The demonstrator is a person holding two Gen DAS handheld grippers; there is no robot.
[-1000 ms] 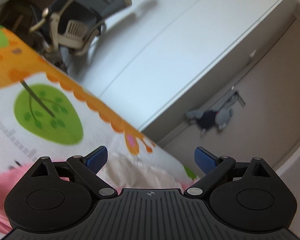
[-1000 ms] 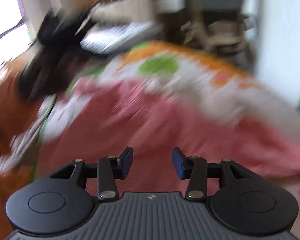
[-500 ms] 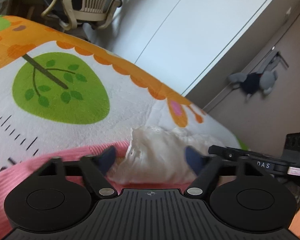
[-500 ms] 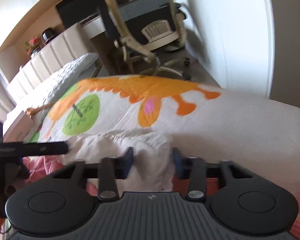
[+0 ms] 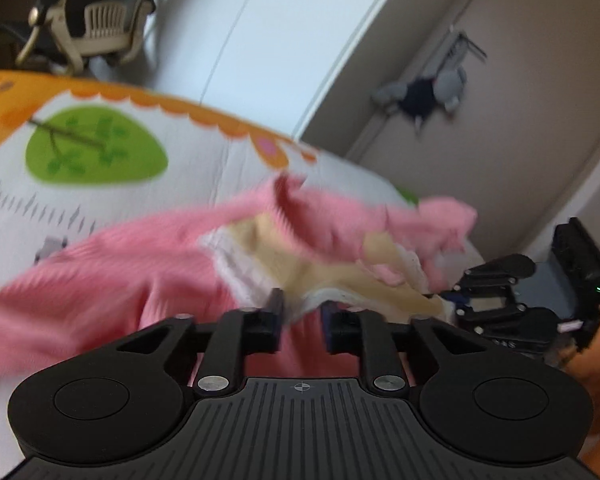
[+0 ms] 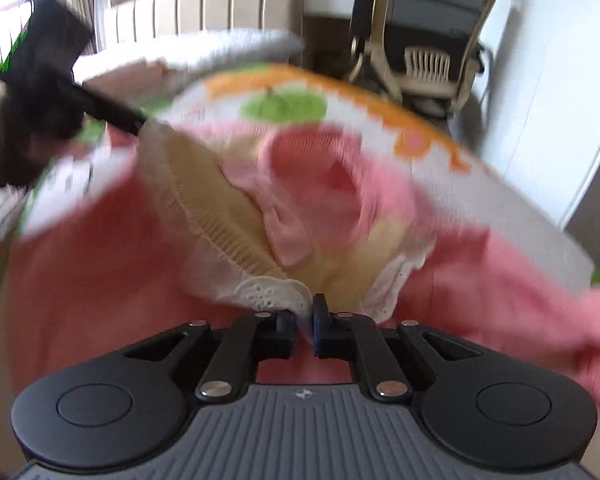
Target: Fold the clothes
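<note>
So, near me: my right gripper is pinched tight on the white lace edge of the collar.
Left side: my left gripper has its fingers pulled in narrow, with the collar's lace between them; I think it is gripping, but the picture is fuzzy.
Top: the pink top hangs from both of my grips, and its body sags down low near me.
Neck: the yellow collar and a pink bow sit in the middle, between my two grips.
Bed: the bed sheet with the green leaf lies under the top and behind it.
Far away: a chair and a white wardrobe stand past the bed.
Worry one: lace is thin, so it might slip out if I tug fast.
Worry two: if one side drops, the top will bunch up and the fold will come out crooked.
Worry three: a sleeve trails to the right and could get tucked under.
</note>
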